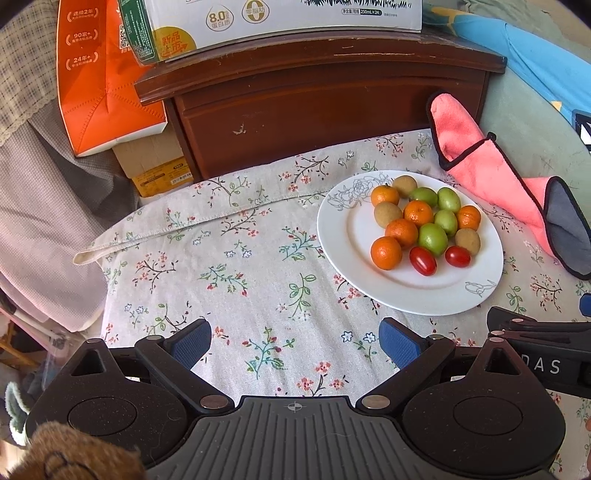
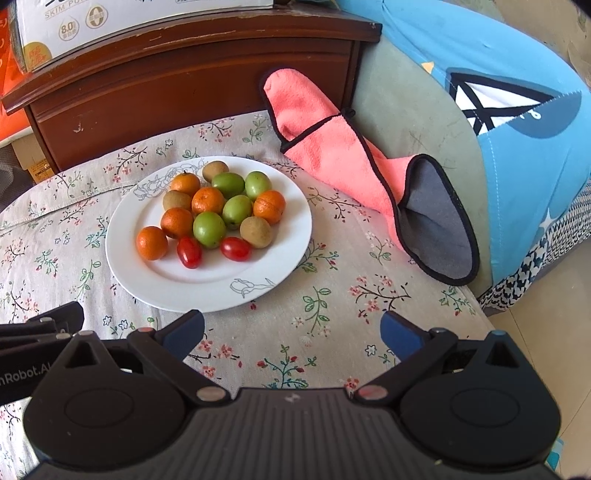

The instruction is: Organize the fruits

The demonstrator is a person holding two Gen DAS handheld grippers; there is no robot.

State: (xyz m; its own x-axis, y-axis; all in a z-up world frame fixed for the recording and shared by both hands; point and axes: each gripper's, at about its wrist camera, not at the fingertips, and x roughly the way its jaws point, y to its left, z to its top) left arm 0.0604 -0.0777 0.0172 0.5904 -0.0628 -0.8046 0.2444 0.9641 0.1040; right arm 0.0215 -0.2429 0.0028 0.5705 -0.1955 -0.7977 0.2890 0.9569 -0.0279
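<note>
Seen from the left wrist, the left tongs (image 1: 294,343) hang wide open and empty above a surface (image 1: 229,258) covered in floral cloth. A white plate (image 1: 417,291) lies ahead and to the right of them, carrying a mixed heap of fruit: five small oranges (image 1: 386,252), four green fruits (image 1: 433,238), three brown ones (image 1: 387,213) and two cherry tomatoes (image 1: 423,260) at the near edge. A pink cloth (image 1: 491,166) trimmed in black lies beyond the plate on the right. A dark wooden cabinet (image 1: 314,107) stands behind, a printed carton (image 1: 280,22) on top and an orange bag (image 1: 99,74) beside it. Part of the right tongs shows at the right edge.

Seen from the right wrist, the right tongs (image 2: 291,332) are likewise spread open, holding nothing, above the same floral surface (image 2: 332,295). The plate (image 2: 173,284) sits ahead and to the left, with oranges (image 2: 151,243), green fruits (image 2: 209,229), brown fruits (image 2: 256,232) and tomatoes (image 2: 189,252) piled together on it. The pink cloth (image 2: 325,147) stretches to the right of the plate, its grey underside turned up. A blue plush cushion (image 2: 498,74) rises at far right, the cabinet (image 2: 184,74) behind.
</note>
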